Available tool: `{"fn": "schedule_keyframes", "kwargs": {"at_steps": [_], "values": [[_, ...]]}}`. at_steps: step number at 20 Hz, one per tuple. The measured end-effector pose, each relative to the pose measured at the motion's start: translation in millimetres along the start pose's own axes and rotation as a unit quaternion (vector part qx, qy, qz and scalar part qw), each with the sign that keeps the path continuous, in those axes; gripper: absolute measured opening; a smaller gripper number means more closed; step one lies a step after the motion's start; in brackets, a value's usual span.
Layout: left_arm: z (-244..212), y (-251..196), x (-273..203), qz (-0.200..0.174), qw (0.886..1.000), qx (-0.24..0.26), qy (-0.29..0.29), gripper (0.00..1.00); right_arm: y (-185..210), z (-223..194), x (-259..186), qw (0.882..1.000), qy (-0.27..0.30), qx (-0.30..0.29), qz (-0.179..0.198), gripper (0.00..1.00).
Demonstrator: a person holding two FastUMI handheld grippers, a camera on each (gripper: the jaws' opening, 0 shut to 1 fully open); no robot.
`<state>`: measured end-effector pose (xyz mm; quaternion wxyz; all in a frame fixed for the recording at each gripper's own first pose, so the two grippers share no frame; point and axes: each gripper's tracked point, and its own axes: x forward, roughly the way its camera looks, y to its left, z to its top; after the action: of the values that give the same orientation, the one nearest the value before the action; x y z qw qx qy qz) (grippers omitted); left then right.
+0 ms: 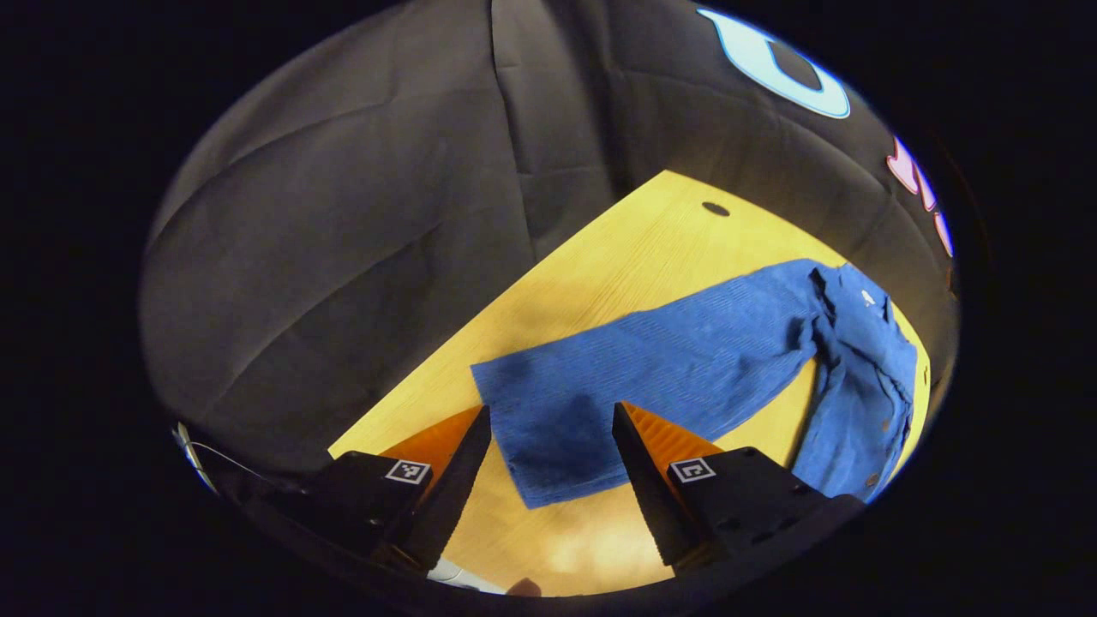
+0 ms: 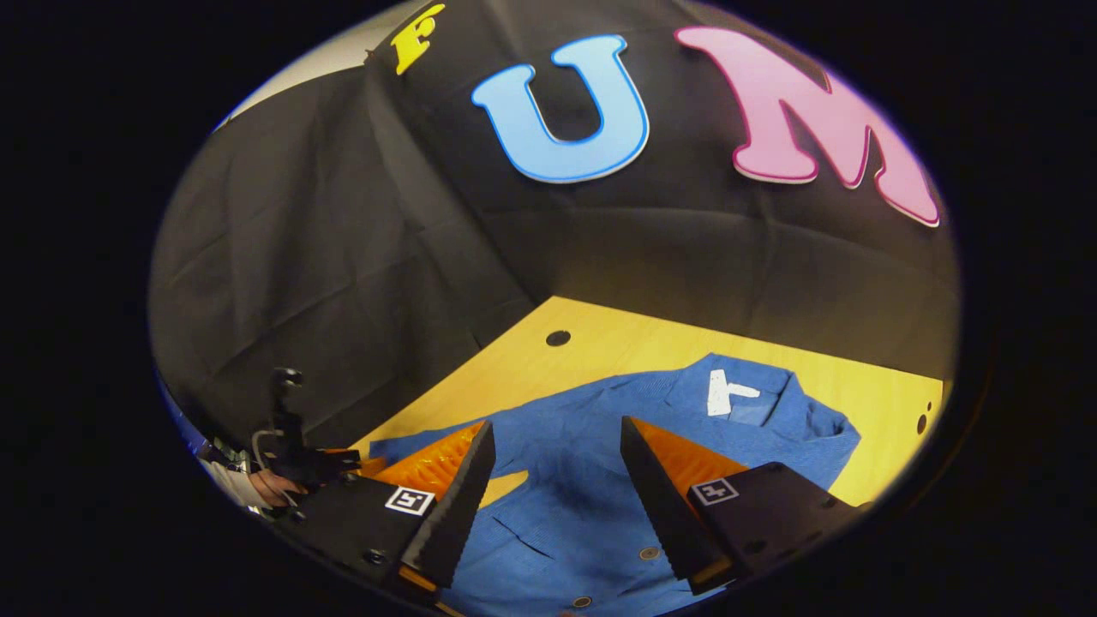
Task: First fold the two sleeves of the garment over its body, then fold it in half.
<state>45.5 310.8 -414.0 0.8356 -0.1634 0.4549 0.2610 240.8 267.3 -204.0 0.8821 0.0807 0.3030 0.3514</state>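
The blue corduroy shirt (image 1: pixel 728 351) lies flat on the wooden bench (image 1: pixel 600 266), collar towards the booth's back wall and buttons running down its front. In the left gripper view one sleeve (image 1: pixel 634 377) stretches straight out across the wood, well away from the body, with its cuff end reaching in between the fingers. The left gripper (image 1: pixel 553 450) hangs right over that cuff, jaws wide apart and holding nothing. Over in the right gripper view, the right gripper (image 2: pixel 557 467) hovers above the body of the shirt near the button line, and its jaws are spread wide too, empty. The collar (image 2: pixel 754 398) sits beyond it, with a pale tag (image 2: pixel 724 392) showing inside the neck. So where do we stand? By my reading this is the very start: this sleeve is unfolded, the other one cannot be made out well enough to judge, and the half-fold is not yet done. The cuff looks the likely first grab for the left side.
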Motion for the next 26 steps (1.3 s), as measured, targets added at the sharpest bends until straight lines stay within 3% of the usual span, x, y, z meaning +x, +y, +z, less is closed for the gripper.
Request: {"fn": "schedule_keyframes", "kwargs": {"at_steps": [2,3,4,5,7,8,9,11,13,15,20,26], "values": [[-11.7,1.5,7.2,0.000,1.000,-0.008,0.029,0.84,-3.1,9.6,-20.8,1.000,-0.013,-0.015,-0.009,0.93],[-0.1,-1.1,7.9,-0.006,1.000,0.006,0.002,0.84,-4.4,13.9,-28.3,1.000,-0.016,-0.022,-0.014,0.93],[-10.8,-1.2,6.6,-0.016,0.999,0.025,0.023,0.84,-3.8,14.3,-34.8,0.999,-0.017,-0.026,-0.015,0.93],[-3.0,-7.4,11.0,-0.032,0.998,0.048,0.007,0.82,-2.9,15.1,-37.8,0.999,-0.017,-0.026,-0.016,0.93],[-6.1,-15.8,9.8,-0.038,0.997,0.052,0.032,0.60,2.0,15.7,-44.5,1.000,-0.017,-0.017,-0.013,0.93],[-9.4,-20.5,12.0,-0.037,0.997,0.035,0.058,0.44,4.9,17.1,-47.8,1.000,-0.020,-0.012,-0.008,0.93],[-4.9,-24.5,15.5,-0.041,0.997,0.021,0.063,0.36,5.7,19.1,-50.2,1.000,-0.023,-0.006,-0.008,0.93],[4.5,-26.1,12.0,-0.050,0.996,-0.016,0.075,0.06,6.3,21.5,-58.5,1.000,-0.029,0.003,-0.007,0.93],[7.2,-22.7,13.5,-0.063,0.994,-0.029,0.082,0.00,6.3,21.8,-69.8,0.999,-0.033,0.010,-0.007,0.93],[4.9,-22.9,12.4,-0.077,0.992,-0.027,0.093,0.00,-2.9,20.8,-84.2,0.999,-0.037,0.006,-0.019,0.93],[40.5,-43.7,-28.3,-0.117,0.992,-0.001,0.044,0.00,-27.3,11.1,-121.7,0.998,-0.043,0.017,-0.050,0.93],[109.2,-126.2,-88.8,-0.173,0.982,0.065,-0.032,0.00,-46.5,6.4,-156.0,0.995,-0.061,0.033,-0.072,0.93]]}}
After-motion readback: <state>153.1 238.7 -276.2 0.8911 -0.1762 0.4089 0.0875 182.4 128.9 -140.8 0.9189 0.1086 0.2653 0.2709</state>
